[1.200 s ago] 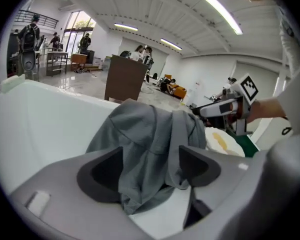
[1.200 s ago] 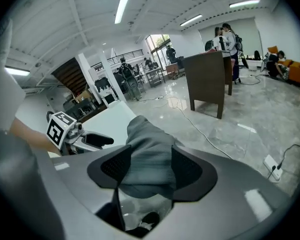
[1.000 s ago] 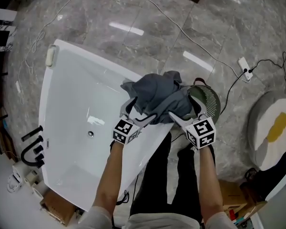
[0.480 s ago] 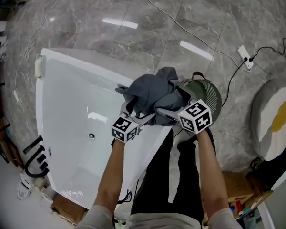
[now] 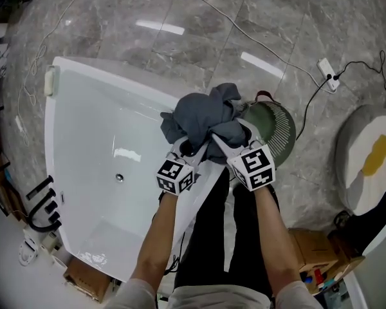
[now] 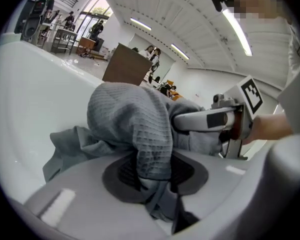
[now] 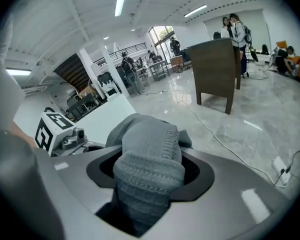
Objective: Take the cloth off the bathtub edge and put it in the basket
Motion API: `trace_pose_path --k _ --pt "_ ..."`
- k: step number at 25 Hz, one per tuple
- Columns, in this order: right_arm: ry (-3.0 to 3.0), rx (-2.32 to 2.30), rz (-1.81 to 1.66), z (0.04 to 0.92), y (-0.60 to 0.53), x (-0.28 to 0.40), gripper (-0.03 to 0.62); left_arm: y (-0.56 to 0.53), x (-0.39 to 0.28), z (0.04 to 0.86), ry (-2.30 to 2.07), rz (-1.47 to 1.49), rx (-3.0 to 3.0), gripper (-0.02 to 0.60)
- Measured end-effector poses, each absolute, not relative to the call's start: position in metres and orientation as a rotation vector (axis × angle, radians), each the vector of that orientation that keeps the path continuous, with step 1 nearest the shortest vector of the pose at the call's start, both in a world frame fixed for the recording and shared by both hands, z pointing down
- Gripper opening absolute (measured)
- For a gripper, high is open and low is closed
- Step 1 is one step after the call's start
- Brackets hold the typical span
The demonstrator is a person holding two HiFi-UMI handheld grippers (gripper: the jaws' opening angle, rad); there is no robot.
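A grey-blue cloth (image 5: 204,118) lies bunched over the near rim of the white bathtub (image 5: 96,127), next to the green basket (image 5: 280,126). My left gripper (image 5: 192,148) and right gripper (image 5: 220,140) meet side by side at the cloth's near edge. Both pairs of jaws have just been closing with cloth between them. In the left gripper view a waffle-knit fold (image 6: 132,126) is pinched in my left gripper (image 6: 155,181). In the right gripper view a thick roll of cloth (image 7: 150,149) is squeezed in my right gripper (image 7: 149,176).
A white cable (image 5: 231,24) runs over the marble floor to a power strip (image 5: 328,74). A round white and yellow cushion (image 5: 367,163) lies at the right. Black taps (image 5: 42,201) stand at the tub's left end. A cardboard box (image 5: 309,250) sits near my legs.
Both grippers have drawn closer together at the cloth's near edge and their jaws have closed on it. The cloth is bunched tighter above them.
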State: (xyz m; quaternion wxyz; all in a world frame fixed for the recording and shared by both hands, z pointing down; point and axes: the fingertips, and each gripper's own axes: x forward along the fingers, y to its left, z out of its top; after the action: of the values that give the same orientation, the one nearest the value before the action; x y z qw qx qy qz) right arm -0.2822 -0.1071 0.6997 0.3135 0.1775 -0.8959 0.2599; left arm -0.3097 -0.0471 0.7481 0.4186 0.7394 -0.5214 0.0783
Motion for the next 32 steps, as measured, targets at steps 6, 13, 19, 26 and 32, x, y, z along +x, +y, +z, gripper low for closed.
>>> trace_pose_path --k 6,13,19,26,32 --pt "-2.473 0.47 0.781 0.666 -0.095 -0.263 0.146 -0.05 -0.295 0.713 -1.364 0.189 1.866 0.155" --pt "-2.537 0.557 1.004 0.641 -0.077 -0.211 0.138 -0.045 -0.259 0.668 -1.411 0.143 1.914 0.153" --pt "-2.577 0.671 1.103 0.625 -0.067 -0.149 0.137 -0.044 -0.202 0.643 -1.392 0.153 2.016 0.152" --pt "-2.575 0.825 1.123 0.615 -0.064 -0.062 0.137 -0.047 -0.117 0.633 -1.297 0.147 2.109 0.152" --pt "-2.535 0.981 1.118 0.616 -0.061 0.03 0.137 -0.049 -0.026 0.638 -1.17 0.127 2.143 0.152"
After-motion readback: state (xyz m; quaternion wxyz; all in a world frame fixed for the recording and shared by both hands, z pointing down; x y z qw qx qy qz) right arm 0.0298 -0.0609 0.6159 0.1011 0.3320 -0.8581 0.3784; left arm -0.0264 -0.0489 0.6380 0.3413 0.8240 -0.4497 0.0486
